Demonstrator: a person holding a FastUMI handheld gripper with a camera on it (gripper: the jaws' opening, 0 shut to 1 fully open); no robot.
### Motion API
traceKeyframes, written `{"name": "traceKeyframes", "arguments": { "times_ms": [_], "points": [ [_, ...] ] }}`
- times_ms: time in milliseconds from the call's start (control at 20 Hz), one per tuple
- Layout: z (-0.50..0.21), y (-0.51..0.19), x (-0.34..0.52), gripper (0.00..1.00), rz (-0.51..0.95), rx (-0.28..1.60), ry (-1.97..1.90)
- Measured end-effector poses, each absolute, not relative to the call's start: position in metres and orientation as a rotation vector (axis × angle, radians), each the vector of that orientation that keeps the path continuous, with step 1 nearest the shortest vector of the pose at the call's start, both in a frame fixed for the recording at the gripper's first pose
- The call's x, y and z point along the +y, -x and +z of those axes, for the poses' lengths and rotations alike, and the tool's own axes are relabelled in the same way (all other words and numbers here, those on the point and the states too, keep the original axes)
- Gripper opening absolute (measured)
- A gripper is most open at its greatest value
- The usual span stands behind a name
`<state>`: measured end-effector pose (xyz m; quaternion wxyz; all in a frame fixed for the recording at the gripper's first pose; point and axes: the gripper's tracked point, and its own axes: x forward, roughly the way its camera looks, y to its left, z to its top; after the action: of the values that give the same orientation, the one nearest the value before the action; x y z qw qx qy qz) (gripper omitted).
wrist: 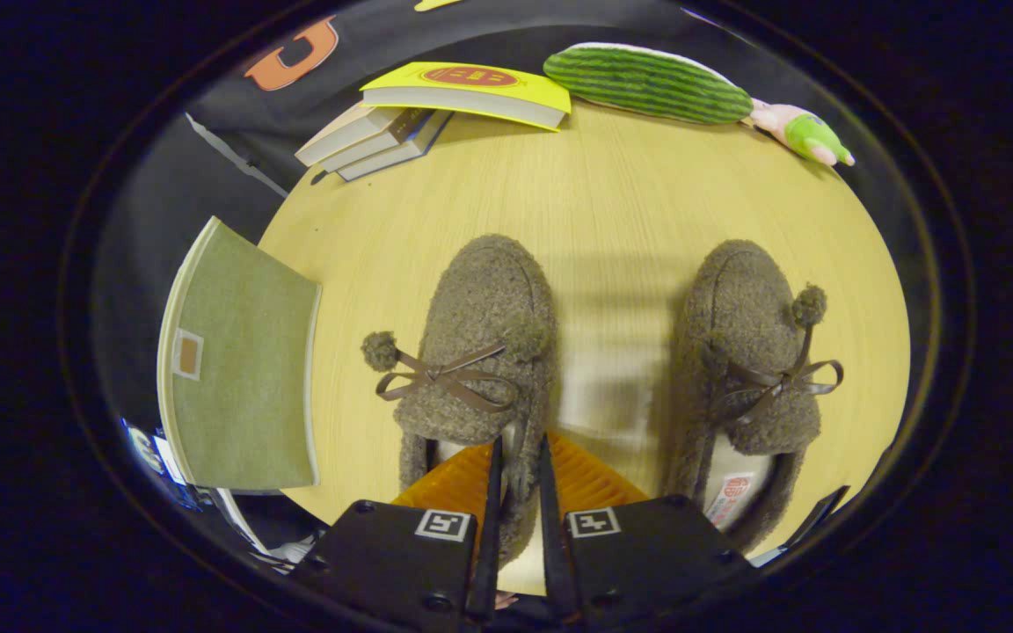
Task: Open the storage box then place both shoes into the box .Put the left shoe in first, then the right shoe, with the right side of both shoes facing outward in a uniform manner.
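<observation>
Your hand-held gripper has its fingers drawn nearly together at the lower centre of the frame, and they look pinched on the inner wall of the left shoe at its heel opening; whether both press firmly on the fuzzy rim I cannot say for sure, but the narrow gap and the collar running between them suggest a grip. That hold makes sense: the thin collar is the one part of a soft slipper two fingers can clamp, and taking this shoe first fits the order you were given. The shoe points away from you, its bow and pom-pom trailing toward the left. The right shoe sits well apart in the lower right, parallel, toe also pointing away, untouched and waiting its turn. Both rest on the pale wooden bench. At the left edge of the frame the green storage box stands with a broad flat face toward you; I cannot tell from here whether that is its lid swung open. You will likely need to turn the shoe so its right side faces outward. Along the top of the frame lie stacked books, a striped green plush and a small pink toy, all well clear of your path.
</observation>
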<state>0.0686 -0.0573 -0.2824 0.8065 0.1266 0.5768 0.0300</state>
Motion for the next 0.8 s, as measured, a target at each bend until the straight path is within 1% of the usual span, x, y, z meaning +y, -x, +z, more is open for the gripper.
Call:
{"name": "traceKeyframes", "arguments": {
  "times_ms": [50, 100, 150, 350, 550, 800],
  "points": [
    [-0.282, -0.069, -0.058, 0.19, 0.062, 1.229, -0.272],
    [-0.281, -0.070, -0.059, 0.15, 0.054, 1.224, -0.295],
    [-0.279, -0.069, -0.058, 0.06, 0.054, 1.222, -0.327],
    [-0.265, -0.065, -0.042, 0.06, 0.083, 1.217, -0.472],
    [-0.242, -0.054, -0.016, 0.06, 0.149, 1.186, -0.569],
    [-0.179, -0.052, 0.011, 0.06, 0.181, 1.093, -0.581]
  ]
}}
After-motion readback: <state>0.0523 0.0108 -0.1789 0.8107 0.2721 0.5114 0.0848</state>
